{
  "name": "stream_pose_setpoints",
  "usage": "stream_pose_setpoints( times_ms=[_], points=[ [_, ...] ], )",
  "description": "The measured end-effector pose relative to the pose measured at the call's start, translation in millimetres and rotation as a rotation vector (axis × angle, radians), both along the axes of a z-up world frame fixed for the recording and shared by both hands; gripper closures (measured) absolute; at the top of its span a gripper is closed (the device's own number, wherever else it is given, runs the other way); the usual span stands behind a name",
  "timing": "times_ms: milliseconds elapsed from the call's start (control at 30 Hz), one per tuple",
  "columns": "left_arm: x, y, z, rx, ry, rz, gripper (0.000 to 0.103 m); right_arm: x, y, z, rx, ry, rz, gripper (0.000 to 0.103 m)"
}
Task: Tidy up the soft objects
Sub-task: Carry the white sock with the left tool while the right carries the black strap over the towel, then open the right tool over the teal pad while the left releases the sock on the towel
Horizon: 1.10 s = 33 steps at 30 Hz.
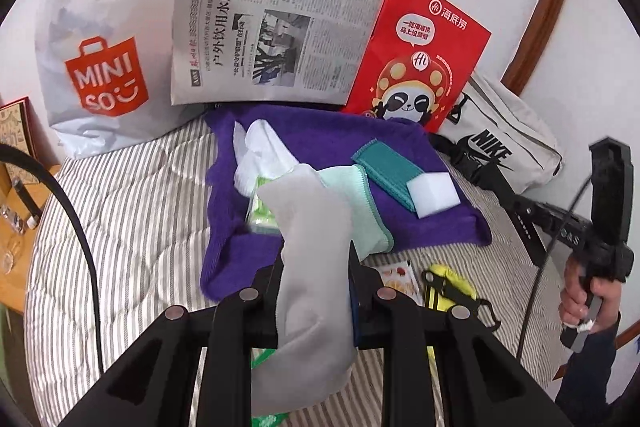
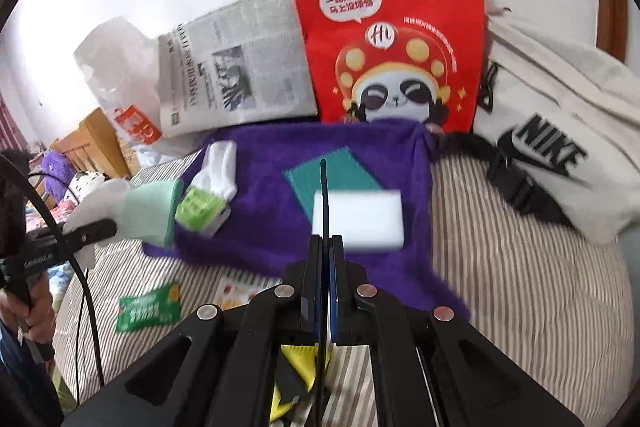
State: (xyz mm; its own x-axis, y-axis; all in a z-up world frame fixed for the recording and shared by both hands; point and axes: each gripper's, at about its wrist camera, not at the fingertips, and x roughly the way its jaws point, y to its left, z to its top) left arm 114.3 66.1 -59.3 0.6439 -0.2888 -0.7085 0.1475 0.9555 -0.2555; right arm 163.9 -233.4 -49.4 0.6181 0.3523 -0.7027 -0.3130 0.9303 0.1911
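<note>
Towel (image 1: 304, 131) on bed holds sponge (image 1: 432, 195), teal cloth (image 1: 386, 169), white sock (image 1: 256, 155); left gripper (image 1: 316, 291) clamps grey sock (image 1: 312, 227) above its edge, unplaced; right gripper (image 2: 325, 267) closed, seemingly empty; sorting roughly midway.

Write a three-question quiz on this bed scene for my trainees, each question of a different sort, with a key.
1. True or false: the left gripper is clamped on the grey sock with a mint cuff.
2. Which thing lies partly on the teal cloth? A) newspaper B) white sponge block C) green packet
3. Fill in: the purple towel lies on the ______ bedcover.

Key:
1. True; the right gripper is shut with nothing held.
2. B, the white sponge block; the newspaper stands at the wall, and the green packet lies on the bedcover off the towel.
3. Striped.
</note>
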Motion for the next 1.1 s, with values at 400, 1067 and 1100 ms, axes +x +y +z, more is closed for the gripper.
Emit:
stream_pose_setpoints(
  times_ms=[400,1067,1100],
  points=[
    [45,-3,-9,0.046,0.037,-0.01,0.081,95,12,-3,-0.103,-0.017,0.003,0.1],
    [94,-6,-30,0.068,0.088,-0.021,0.081,181,32,-77,-0.288,0.133,0.061,0.1],
    [96,-7,-30,0.068,0.088,-0.024,0.081,182,32,-79,-0.289,0.137,0.061,0.099]
  ],
)
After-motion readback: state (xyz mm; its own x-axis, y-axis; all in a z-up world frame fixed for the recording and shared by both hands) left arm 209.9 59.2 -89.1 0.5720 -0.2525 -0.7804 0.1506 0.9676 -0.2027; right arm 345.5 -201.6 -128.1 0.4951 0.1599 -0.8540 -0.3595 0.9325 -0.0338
